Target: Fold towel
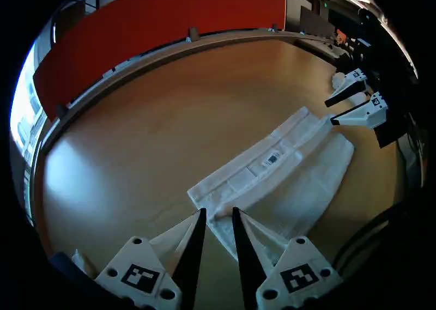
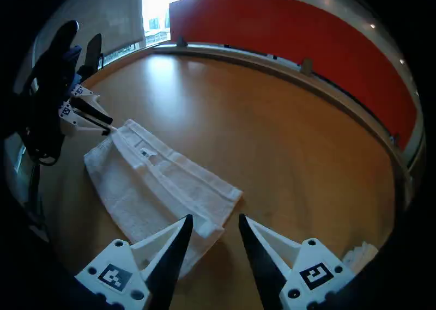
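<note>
**Ctrl:** Status on the towel?

**Op:** White towel (image 1: 294, 171) lies on the wooden table (image 1: 125, 141). It's folded lengthwise into a long strip, w/ a narrower band doubled over on top. Small tag (image 1: 271, 158) faces up approx mid-strip. Red panel (image 1: 152, 32) runs along the table's far edge.

**Ctrl:** Left side?

**Op:** In the left gripper view my left gripper (image 1: 218, 213) is at one short end of the strip. Jaws narrow, just a slim gap, and I see cloth in that gap. Can't tell whether both pads press on it or merely hang over it. In the right gripper view the same gripper shows at the far end. Its lower fingertip touches the towel's corner, fingers a bit apart.

**Ctrl:** Right?

**Op:** Right gripper (image 2: 214, 218) is at the opposite short end, jaws wide. In its own view one finger overlaps the towel's end edge and the other is over bare wood beside the corner. The gap btw them shows mostly wood plus a bit of towel edge. In the left gripper view it's far off at the other end, fingers spread, lower tip just beside the corner.

**Ctrl:** Towel flat?

**Op:** Looks flat along its length. At the left gripper's corner I can't tell.
</note>
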`<control>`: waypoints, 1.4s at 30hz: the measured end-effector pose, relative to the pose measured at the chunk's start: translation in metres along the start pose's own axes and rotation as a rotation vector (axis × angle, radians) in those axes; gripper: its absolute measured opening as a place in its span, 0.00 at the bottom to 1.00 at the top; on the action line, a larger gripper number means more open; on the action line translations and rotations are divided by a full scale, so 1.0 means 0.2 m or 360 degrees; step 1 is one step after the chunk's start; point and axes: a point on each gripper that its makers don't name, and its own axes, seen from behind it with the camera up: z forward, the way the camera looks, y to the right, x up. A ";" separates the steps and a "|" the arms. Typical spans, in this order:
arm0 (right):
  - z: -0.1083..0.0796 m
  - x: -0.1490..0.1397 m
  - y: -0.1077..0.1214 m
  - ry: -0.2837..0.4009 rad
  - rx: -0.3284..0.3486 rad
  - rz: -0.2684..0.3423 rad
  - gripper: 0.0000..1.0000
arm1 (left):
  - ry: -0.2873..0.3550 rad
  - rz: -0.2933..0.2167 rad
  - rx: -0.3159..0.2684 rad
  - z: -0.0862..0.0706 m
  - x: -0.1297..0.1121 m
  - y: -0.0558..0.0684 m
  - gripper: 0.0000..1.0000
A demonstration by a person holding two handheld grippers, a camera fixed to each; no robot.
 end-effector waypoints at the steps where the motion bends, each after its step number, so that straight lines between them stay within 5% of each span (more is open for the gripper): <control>1: 0.00 0.00 0.01 -0.0002 -0.0012 -0.0005 0.66 | 0.0000 0.0007 0.0010 0.00 0.00 -0.01 0.34; 3: 0.01 0.00 0.03 -0.0005 -0.0031 -0.0011 0.68 | -0.0001 0.0017 0.0026 0.00 0.00 -0.02 0.41; 19: 0.03 0.05 0.13 0.0028 -0.0142 -0.0022 0.87 | 0.0021 -0.0018 0.0095 -0.01 0.04 -0.11 0.44; 22: 0.02 0.06 0.14 0.0039 -0.0144 -0.0022 1.00 | 0.0025 -0.0039 0.0086 -0.02 0.05 -0.11 0.57; 31: -0.02 0.05 0.12 0.0062 -0.0135 -0.0011 1.00 | 0.0030 -0.0074 0.0058 -0.06 0.04 -0.08 0.90; 42: -0.10 0.00 0.07 0.0076 -0.0125 0.0004 1.00 | 0.0037 -0.0111 0.0059 -0.11 0.00 -0.05 0.96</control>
